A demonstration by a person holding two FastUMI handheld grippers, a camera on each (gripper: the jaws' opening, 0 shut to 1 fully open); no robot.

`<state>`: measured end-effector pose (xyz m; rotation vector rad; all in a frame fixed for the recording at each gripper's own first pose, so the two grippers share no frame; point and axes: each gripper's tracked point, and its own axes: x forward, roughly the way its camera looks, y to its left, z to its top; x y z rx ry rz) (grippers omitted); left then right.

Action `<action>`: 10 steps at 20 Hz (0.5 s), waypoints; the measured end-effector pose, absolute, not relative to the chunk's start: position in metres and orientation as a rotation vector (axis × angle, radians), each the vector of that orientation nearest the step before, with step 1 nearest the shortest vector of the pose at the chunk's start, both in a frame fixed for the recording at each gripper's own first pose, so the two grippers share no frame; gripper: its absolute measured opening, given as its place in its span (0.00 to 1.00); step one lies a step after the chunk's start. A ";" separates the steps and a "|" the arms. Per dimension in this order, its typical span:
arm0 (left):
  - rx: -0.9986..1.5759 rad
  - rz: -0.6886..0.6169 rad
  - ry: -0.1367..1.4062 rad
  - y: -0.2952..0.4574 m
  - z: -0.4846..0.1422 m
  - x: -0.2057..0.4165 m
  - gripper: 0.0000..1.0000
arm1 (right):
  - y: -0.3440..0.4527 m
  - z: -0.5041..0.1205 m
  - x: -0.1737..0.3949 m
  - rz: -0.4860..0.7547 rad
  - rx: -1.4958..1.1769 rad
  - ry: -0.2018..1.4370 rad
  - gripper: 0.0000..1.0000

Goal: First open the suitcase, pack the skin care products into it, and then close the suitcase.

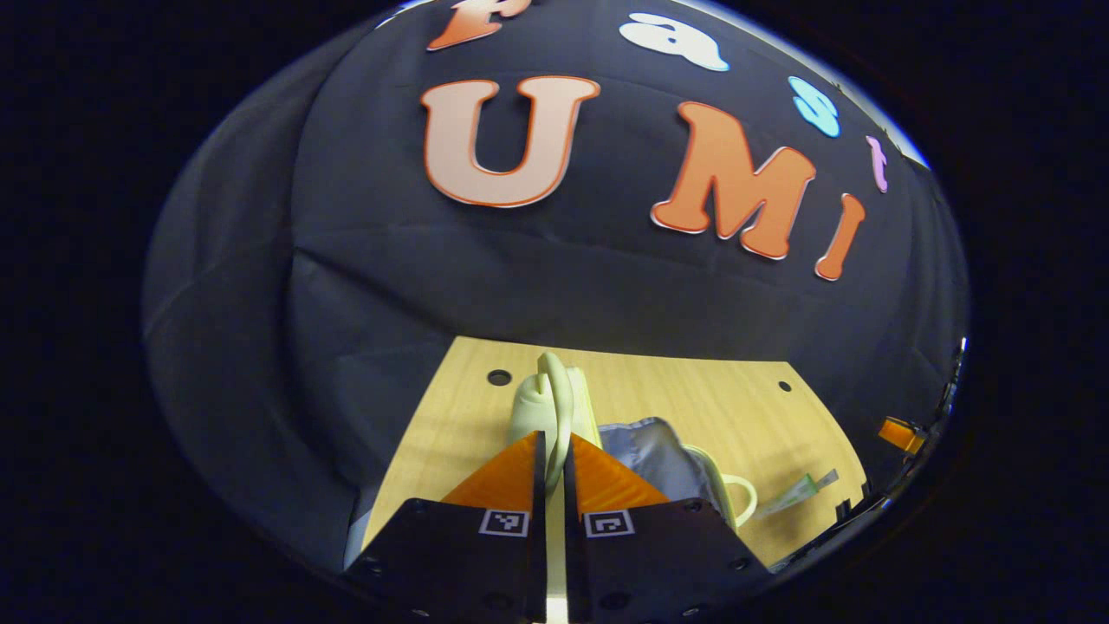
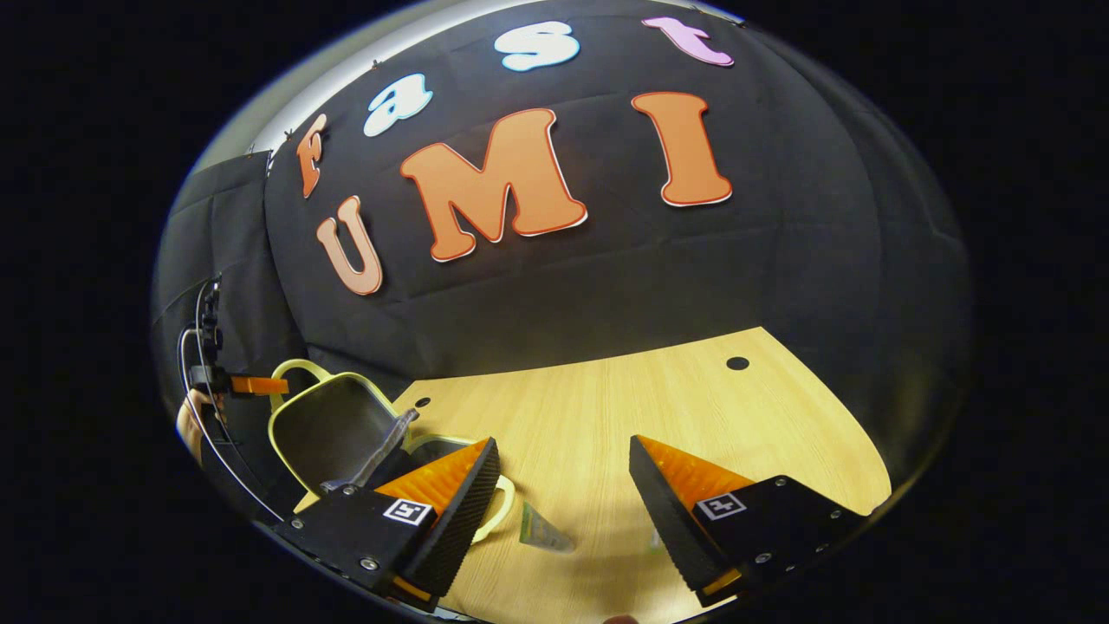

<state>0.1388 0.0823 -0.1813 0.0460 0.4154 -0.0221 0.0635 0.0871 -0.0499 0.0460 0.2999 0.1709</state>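
While left gripper [image 1: 554,455] pinches the suitcase lid [image 1: 554,407] rim, holding it raised, right gripper [image 2: 563,472] hangs released above the surface [image 2: 658,407], tube [image 2: 544,530] lying beside the suitcase [image 2: 333,433].

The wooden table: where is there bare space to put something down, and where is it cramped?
The light wooden table is bare across its far and right side, from the black cloth wall down to the open right gripper. The near left is crowded: the pale green suitcase stands open, its lid edge pinched by the left gripper, with a small green tube beside it.
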 end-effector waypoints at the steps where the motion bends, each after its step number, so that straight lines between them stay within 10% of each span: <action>1: 0.056 0.007 0.419 0.108 -0.186 0.137 0.09 | 0.093 -0.049 0.063 0.182 0.049 0.302 0.95; 10: -0.011 0.179 0.567 0.296 -0.304 0.138 0.07 | 0.126 -0.051 0.066 0.212 0.055 0.341 0.95</action>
